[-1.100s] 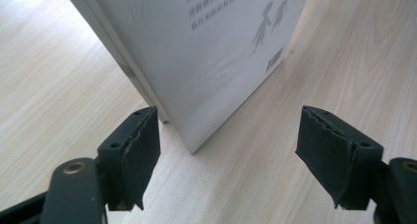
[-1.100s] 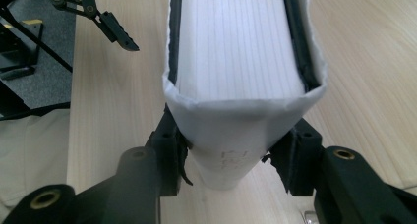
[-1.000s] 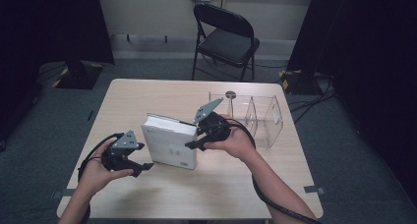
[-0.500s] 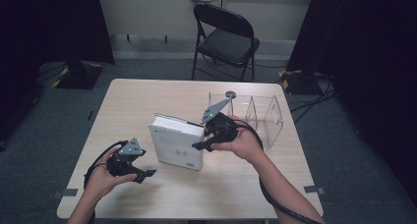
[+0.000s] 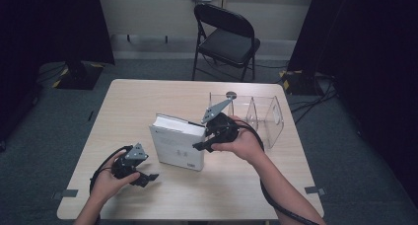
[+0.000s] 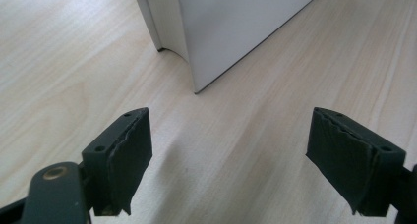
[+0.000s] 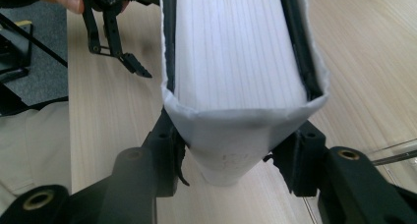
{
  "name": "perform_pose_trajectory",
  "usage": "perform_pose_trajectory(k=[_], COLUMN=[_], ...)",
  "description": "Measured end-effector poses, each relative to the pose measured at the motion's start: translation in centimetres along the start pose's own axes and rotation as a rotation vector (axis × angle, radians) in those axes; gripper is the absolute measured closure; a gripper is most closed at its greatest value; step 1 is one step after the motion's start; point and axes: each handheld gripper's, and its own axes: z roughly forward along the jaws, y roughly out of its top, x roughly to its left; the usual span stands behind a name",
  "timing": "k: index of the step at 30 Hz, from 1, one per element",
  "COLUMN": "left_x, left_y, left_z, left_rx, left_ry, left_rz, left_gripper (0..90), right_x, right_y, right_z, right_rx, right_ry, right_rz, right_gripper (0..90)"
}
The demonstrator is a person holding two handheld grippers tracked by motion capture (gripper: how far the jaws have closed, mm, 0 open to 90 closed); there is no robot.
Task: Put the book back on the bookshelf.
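Note:
A thick white book (image 5: 177, 146) stands upright on the wooden table (image 5: 148, 96), near its middle. My right gripper (image 5: 201, 145) is shut on the book's spine end from the right. In the right gripper view the two pads press the covers of the book (image 7: 236, 52) on either side, at my right gripper (image 7: 231, 157). My left gripper (image 5: 147, 179) rests low over the table, front left of the book and apart from it. Its jaws have just been opening and stand wide, with only bare wood between them at my left gripper (image 6: 228, 160). The book's lower corner (image 6: 231, 27) lies ahead of it.
A clear acrylic divider rack (image 5: 261, 116) stands on the table just right of my right hand. A black folding chair (image 5: 226, 37) is beyond the far edge. My left gripper (image 7: 129, 57) also appears in the right gripper view, past the book at upper left.
My left hand has sunk toward the table's front left, away from the book, and its jaws stand wider. The right gripper has kept hold of the book, which shifted slightly right.

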Motion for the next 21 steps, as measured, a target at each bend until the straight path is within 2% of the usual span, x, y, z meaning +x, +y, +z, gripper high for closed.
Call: perform_pose_trajectory(k=[3, 4, 5, 8, 10, 15, 18, 20, 21], left_x=[0.1, 0.1, 0.0, 0.0, 0.0, 0.3, 0.3, 0.3, 0.3], left_y=[-0.3, -0.3, -0.6, -1.0, -1.2, -1.7, -1.8, -2.0, -2.0], left_z=[0.2, 0.2, 0.4, 0.8, 0.9, 1.2, 1.2, 1.2, 1.2], left_rx=[0.004, 0.004, -0.001, 0.015, 0.020, -0.025, -0.033, -0.053, -0.053], left_ry=[0.007, 0.007, 0.008, 0.017, 0.015, -0.012, -0.015, -0.020, -0.020], left_rz=[0.012, 0.012, -0.006, 0.004, 0.004, -0.007, -0.009, -0.009, -0.009], left_gripper=[16.9, 16.9, 16.9, 16.9, 16.3, 15.1, 14.6, 14.0, 13.8], right_x=[0.0, 0.0, 0.1, 0.0, 0.1, 0.1, 0.2, 0.2, 0.2], right_y=[0.0, 0.0, 0.1, 0.4, 0.7, 1.6, 2.0, 2.3, 2.5], right_z=[0.0, 0.0, 0.0, 0.1, 0.1, 0.1, 0.1, 0.2, 0.2], right_rx=[-0.001, -0.001, -0.001, -0.012, 0.014, 0.049, 0.015, 0.016, 0.036], right_ry=[0.000, 0.000, 0.001, 0.001, -0.004, -0.018, -0.013, -0.014, -0.016], right_rz=[0.002, 0.002, 0.014, 0.024, 0.030, 0.023, 0.033, 0.033, 0.034], right_gripper=[48.6, 48.6, 47.5, 45.3, 44.1, 39.0, 38.7, 37.6, 37.0])
